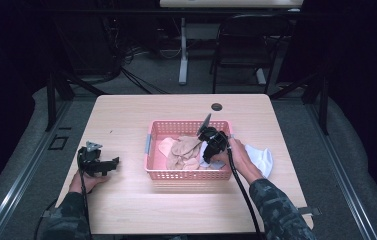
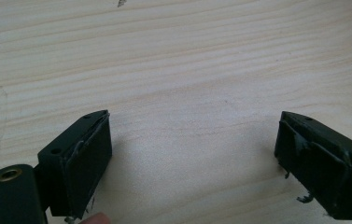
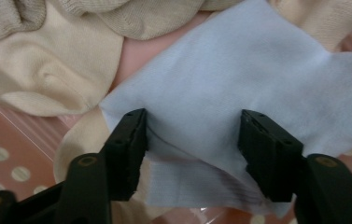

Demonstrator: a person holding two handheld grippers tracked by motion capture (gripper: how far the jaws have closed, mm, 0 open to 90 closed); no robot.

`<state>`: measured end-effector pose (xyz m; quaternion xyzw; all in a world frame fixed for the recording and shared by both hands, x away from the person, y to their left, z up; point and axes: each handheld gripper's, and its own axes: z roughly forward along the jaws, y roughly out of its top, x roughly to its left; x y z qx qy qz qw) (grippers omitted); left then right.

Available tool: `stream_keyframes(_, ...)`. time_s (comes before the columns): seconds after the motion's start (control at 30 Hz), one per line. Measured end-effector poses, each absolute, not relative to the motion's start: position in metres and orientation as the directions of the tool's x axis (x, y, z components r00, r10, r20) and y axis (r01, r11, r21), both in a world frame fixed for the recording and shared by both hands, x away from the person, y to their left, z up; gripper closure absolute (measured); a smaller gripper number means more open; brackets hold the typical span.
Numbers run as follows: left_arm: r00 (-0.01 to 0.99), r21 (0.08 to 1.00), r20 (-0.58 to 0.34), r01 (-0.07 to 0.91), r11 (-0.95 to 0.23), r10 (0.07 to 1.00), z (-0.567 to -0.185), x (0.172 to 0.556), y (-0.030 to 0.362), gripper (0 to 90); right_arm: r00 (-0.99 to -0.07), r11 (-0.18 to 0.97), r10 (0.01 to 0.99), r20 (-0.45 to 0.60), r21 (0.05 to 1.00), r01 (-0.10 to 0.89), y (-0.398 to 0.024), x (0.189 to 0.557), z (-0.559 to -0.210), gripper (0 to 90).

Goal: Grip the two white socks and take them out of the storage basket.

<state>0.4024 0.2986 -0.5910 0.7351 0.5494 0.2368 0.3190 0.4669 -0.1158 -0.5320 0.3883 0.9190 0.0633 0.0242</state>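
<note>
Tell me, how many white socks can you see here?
2. One white sock lies in the pink basket between the right gripper's jaws; another lies on the table beside it. More may be hidden.

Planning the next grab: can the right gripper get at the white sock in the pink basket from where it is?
Probably yes. The right gripper is already down in the pink basket, its jaws apart on either side of the white sock; the beige socks lie off to one side, not in the way.
</note>
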Motion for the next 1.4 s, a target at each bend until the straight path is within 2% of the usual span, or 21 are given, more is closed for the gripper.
stream_keyframes(0.03, 0.285, 0.729, -0.001, 0.656, -0.194, 0.959, -0.591, 0.402, 0.299, 10.8, -0.707, 0.702, 0.707, 0.0, 0.115, 0.703, -0.115, 0.468, -0.532, 49.0)
stream_keyframes(0.1, 0.284, 0.729, -0.003, 0.657, -0.193, 0.959, -0.591, 0.402, 0.299, 10.8, -0.695, 0.687, 0.718, 0.023, 0.135, 0.714, -0.115, 0.468, -0.533, 55.8)
stream_keyframes(0.2, 0.284, 0.729, -0.002, 0.656, -0.193, 0.959, -0.591, 0.402, 0.299, 10.8, -0.682, 0.67, 0.73, 0.048, 0.152, 0.727, -0.117, 0.468, -0.532, 70.4)
stream_keyframes(0.33, 0.285, 0.729, -0.001, 0.656, -0.194, 0.958, -0.591, 0.402, 0.299, 10.8, -0.68, 0.669, 0.731, 0.046, 0.149, 0.729, -0.119, 0.469, -0.529, 79.6)
stream_keyframes(0.37, 0.284, 0.729, -0.003, 0.657, -0.192, 0.959, -0.591, 0.402, 0.299, 10.8, -0.667, 0.651, 0.743, 0.056, 0.172, 0.739, -0.119, 0.467, -0.529, 80.6)
stream_keyframes(1.0, 0.284, 0.729, -0.002, 0.656, -0.193, 0.959, -0.591, 0.402, 0.299, 10.8, -0.69, 0.6, 0.718, 0.092, 0.42, 0.681, -0.146, 0.446, -0.454, 81.0)
stream_keyframes(1.4, 0.285, 0.729, -0.001, 0.656, -0.194, 0.959, -0.591, 0.402, 0.299, 10.8, -0.715, 0.587, 0.693, 0.092, 0.504, 0.634, -0.154, 0.434, -0.408, 81.1)
